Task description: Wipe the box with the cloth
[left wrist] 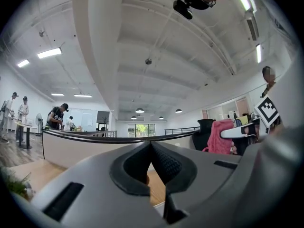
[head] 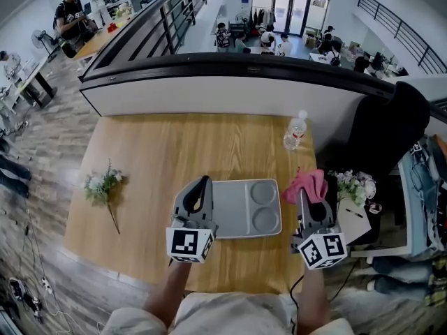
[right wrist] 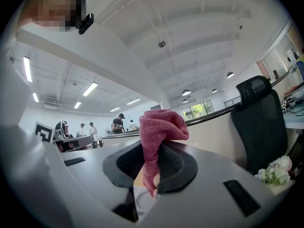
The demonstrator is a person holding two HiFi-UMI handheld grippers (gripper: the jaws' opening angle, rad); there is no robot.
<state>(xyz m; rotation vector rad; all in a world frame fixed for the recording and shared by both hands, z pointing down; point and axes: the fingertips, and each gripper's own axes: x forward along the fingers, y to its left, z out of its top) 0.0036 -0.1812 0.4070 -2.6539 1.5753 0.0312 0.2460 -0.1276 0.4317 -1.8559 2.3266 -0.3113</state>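
Observation:
The box is a grey compartment tray (head: 237, 204) lying flat on the wooden table (head: 160, 152), with two round wells at its right end. My right gripper (head: 302, 194) is just right of the tray and points upward, shut on a pink cloth (head: 306, 184) that bunches above its tips. The right gripper view shows the cloth (right wrist: 159, 127) pinched in the right gripper (right wrist: 151, 161), with a bit of the tray (right wrist: 142, 197) below. My left gripper (head: 204, 182) hovers at the tray's left edge, tilted up. The left gripper (left wrist: 151, 145) is shut on nothing.
A clear water bottle (head: 295, 130) stands at the table's far right. A flower sprig (head: 103, 185) lies at the left. More flowers (head: 354, 183) and papers sit on a side surface to the right, beside a black office chair (head: 387, 128). A curved railing wall (head: 230, 82) runs behind.

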